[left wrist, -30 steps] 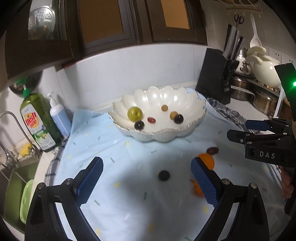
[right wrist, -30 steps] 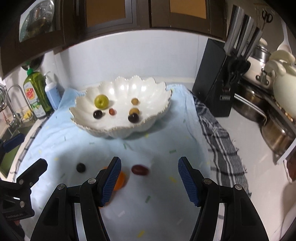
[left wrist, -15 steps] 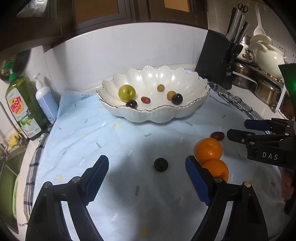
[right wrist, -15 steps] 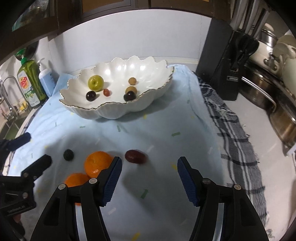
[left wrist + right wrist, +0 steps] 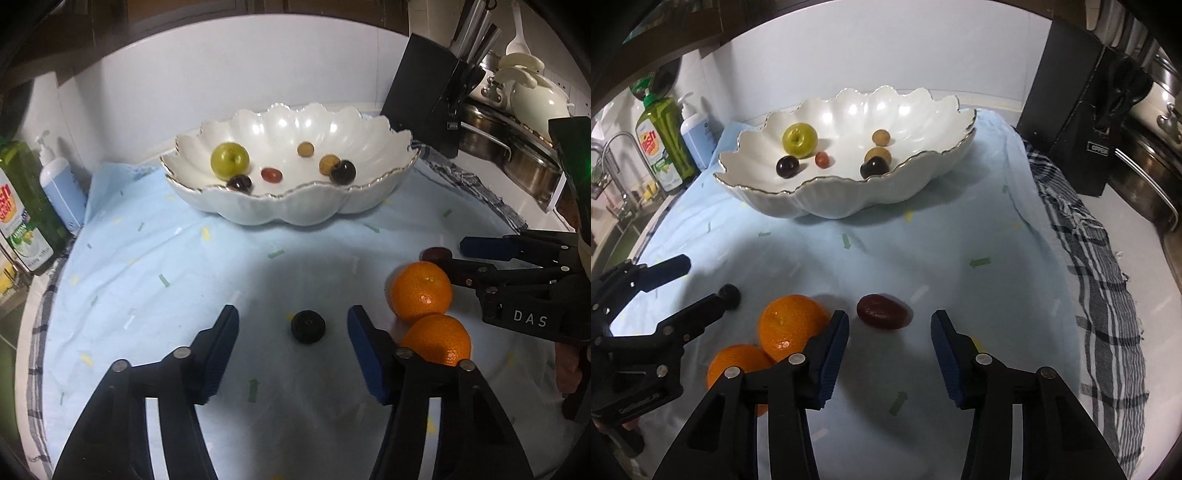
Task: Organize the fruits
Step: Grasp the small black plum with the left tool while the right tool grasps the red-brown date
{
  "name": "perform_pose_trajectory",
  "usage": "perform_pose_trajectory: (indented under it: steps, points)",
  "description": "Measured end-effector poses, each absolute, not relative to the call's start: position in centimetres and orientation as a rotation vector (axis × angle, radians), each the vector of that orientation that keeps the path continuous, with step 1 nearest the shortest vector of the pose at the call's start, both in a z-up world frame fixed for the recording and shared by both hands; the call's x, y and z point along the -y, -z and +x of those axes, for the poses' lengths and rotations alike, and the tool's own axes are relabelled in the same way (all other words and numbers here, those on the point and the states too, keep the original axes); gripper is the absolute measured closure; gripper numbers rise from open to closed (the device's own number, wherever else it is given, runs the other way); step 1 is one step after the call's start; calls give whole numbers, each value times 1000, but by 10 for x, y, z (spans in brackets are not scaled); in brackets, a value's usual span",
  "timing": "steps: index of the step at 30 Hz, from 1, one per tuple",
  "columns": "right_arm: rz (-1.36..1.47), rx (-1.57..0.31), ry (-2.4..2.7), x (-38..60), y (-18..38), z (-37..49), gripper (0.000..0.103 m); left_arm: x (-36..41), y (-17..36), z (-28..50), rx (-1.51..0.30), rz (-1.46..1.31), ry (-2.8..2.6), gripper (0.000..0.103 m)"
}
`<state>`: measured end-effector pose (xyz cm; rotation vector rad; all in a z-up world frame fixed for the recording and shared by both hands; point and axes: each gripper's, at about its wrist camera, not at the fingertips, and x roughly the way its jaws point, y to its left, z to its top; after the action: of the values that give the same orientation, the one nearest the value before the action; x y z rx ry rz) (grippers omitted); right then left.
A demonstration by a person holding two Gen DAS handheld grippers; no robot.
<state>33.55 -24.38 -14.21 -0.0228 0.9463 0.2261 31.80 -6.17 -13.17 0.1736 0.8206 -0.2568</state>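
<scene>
A white scalloped bowl [image 5: 295, 210] [image 5: 849, 199] on the pale blue cloth holds a green apple [image 5: 229, 161] and several small fruits. On the cloth lie two oranges [image 5: 422, 290] [image 5: 792, 326], a small black fruit [image 5: 307, 326] [image 5: 730, 294] and a dark red plum [image 5: 883, 311]. My left gripper [image 5: 291, 334] hangs low over the black fruit, which sits just ahead between its closing jaws, untouched. My right gripper [image 5: 889, 334] is low over the plum; its jaws are closing either side of it, pads apart from it.
A green dish soap bottle [image 5: 661, 147] and a blue pump bottle [image 5: 698, 136] stand at the left by a sink. A black knife block [image 5: 428, 107], steel pots [image 5: 517, 162] and a white kettle [image 5: 535, 99] stand at the right. A checked towel [image 5: 1108, 295] lies under the cloth's right edge.
Both grippers have sunk toward the cloth and tilted down. Their jaws have narrowed. The black fruit and the plum now lie close ahead of the fingertips, and both oranges show fully.
</scene>
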Motion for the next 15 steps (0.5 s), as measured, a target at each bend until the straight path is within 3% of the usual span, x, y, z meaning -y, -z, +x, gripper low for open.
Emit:
perform_pose_trajectory:
  steps: [5, 15]
  points:
    - [-27, -955, -234, 242, 146, 342, 63, 60, 139, 327, -864, 134, 277, 51]
    - [-17, -959, -241, 240, 150, 349, 74, 61, 148, 333, -906, 110, 295, 73]
